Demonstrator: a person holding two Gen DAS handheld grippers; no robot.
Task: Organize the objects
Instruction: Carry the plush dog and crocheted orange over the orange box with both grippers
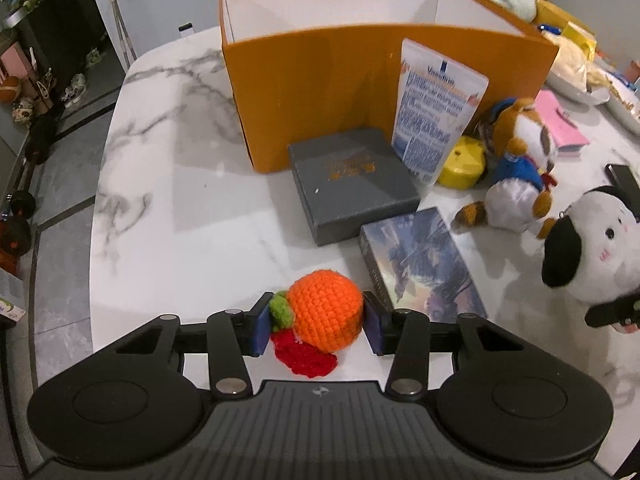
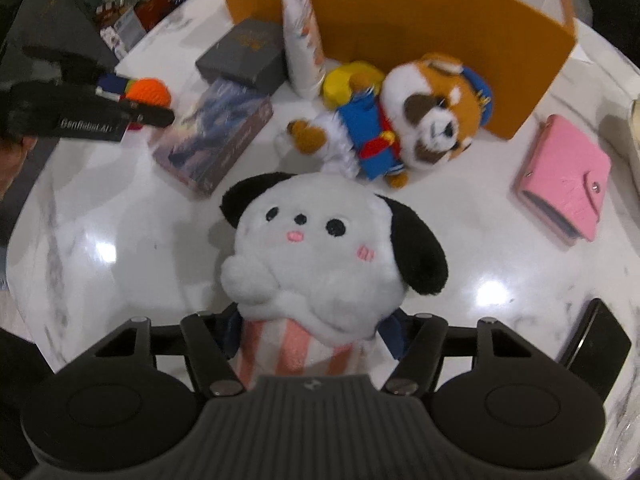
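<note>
- Crocheted orange (image 1: 325,314), round and knobbly with a green leaf, is pinched on the marble tabletop (image 1: 168,216) by the left tool (image 1: 318,330).
- Fluffy white dog plush (image 2: 316,264), black-eared, is squeezed at its striped base by the right tool (image 2: 312,334).

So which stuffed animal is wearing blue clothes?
The brown and white stuffed animal lying beside the orange box. The white puppy, pinched in the right gripper, wears pink stripes and no blue.

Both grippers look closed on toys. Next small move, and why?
Probably lift both straight up. The left gripper pinches the crochet orange, the right gripper the white dog plush; the orange box stands open behind them.
</note>
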